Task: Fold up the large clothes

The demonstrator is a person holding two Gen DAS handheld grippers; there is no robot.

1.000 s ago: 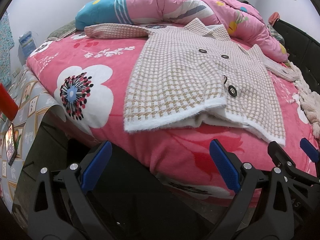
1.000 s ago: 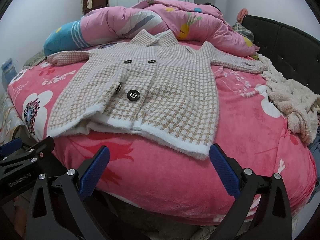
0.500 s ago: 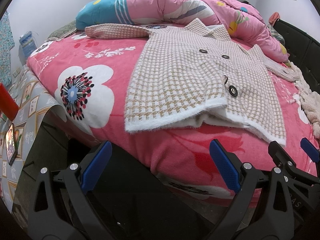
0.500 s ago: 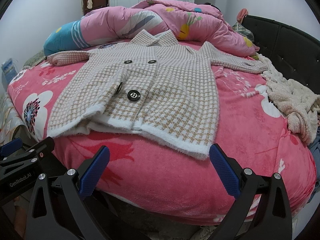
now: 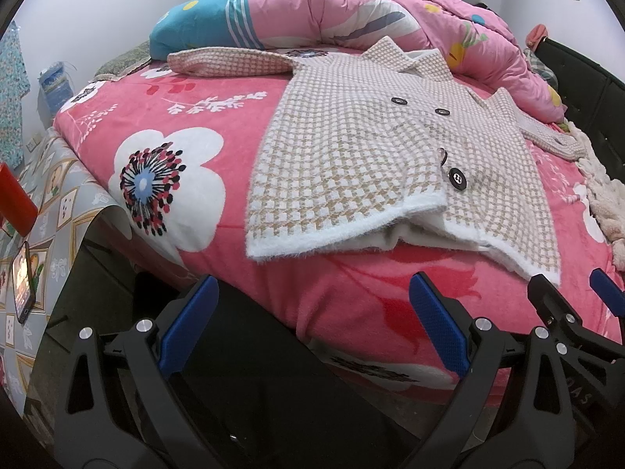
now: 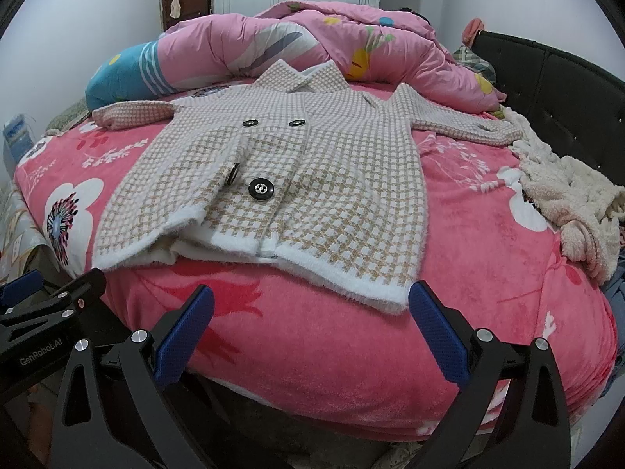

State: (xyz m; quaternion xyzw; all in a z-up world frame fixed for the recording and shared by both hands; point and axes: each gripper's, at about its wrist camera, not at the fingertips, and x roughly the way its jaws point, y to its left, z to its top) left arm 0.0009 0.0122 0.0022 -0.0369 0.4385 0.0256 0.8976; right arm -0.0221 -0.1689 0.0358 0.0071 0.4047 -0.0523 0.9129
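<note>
A beige-and-white houndstooth coat point(image 5: 351, 148) point(image 6: 297, 179) with black buttons lies spread front-up on the pink flowered bed, both sleeves stretched out sideways and its fuzzy white hem toward me. My left gripper point(image 5: 312, 312) hangs open below the bed's near edge, short of the hem's left corner. My right gripper point(image 6: 308, 316) is open too, just in front of the hem's right part, its right blue pad point(image 6: 437, 332) near the hem's right corner. Neither holds anything. In the left wrist view the right gripper's fingers point(image 5: 554, 312) show at lower right.
A rolled pink and blue quilt point(image 6: 273, 51) lies behind the coat. A cream fleece garment point(image 6: 574, 203) is heaped at the bed's right edge by the black headboard point(image 6: 566, 90). Left of the bed, a patterned cloth point(image 5: 47, 203) carries a phone point(image 5: 23, 285).
</note>
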